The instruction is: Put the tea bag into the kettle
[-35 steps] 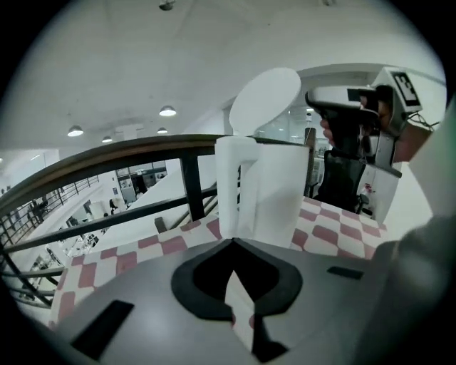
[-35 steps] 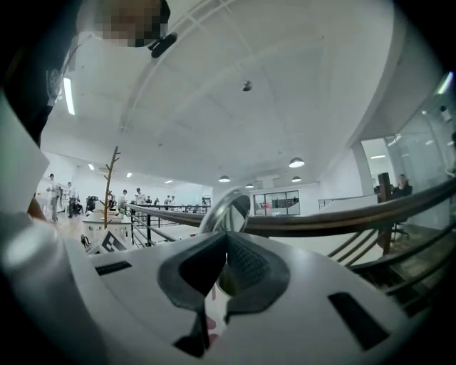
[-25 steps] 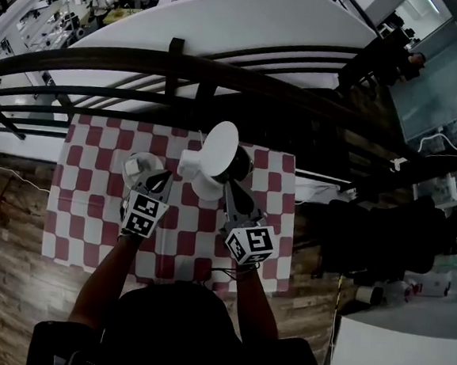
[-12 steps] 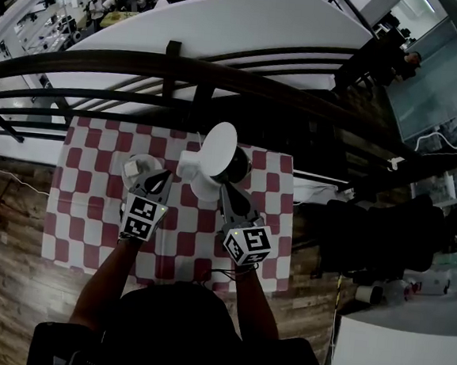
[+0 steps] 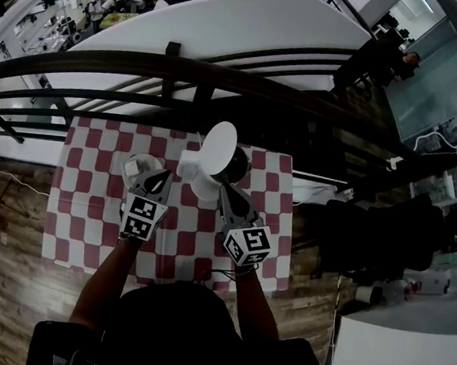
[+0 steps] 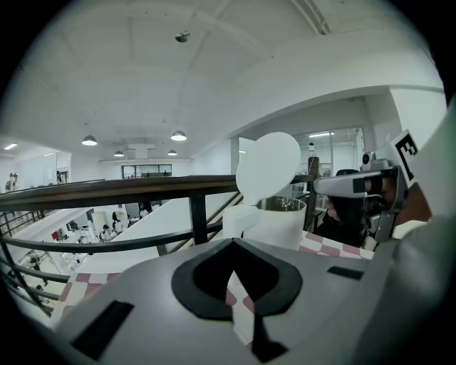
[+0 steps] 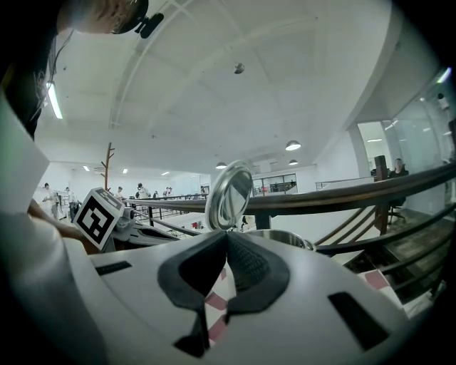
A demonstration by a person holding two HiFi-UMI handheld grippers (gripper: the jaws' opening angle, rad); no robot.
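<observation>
A white kettle [image 5: 205, 182] stands at the back middle of the checked table, its lid [image 5: 220, 147] tipped up and open. In the left gripper view the kettle [image 6: 274, 222] is just ahead, steel rim showing under the raised lid [image 6: 268, 166]. My left gripper [image 5: 162, 177] is left of the kettle, beside a small white round container [image 5: 138, 165]. Its jaws [image 6: 231, 243] meet at the tips with nothing seen between them. My right gripper [image 5: 225, 189] is shut and empty at the kettle's near side, tips [image 7: 226, 236] below the lid [image 7: 229, 195]. No tea bag is visible.
The red-and-white checked cloth [image 5: 83, 205] covers a small table against a dark railing [image 5: 183, 70], with a drop to a lower floor beyond it. A wooden floor [image 5: 5, 277] lies to the left, and dark furniture [image 5: 367, 230] to the right.
</observation>
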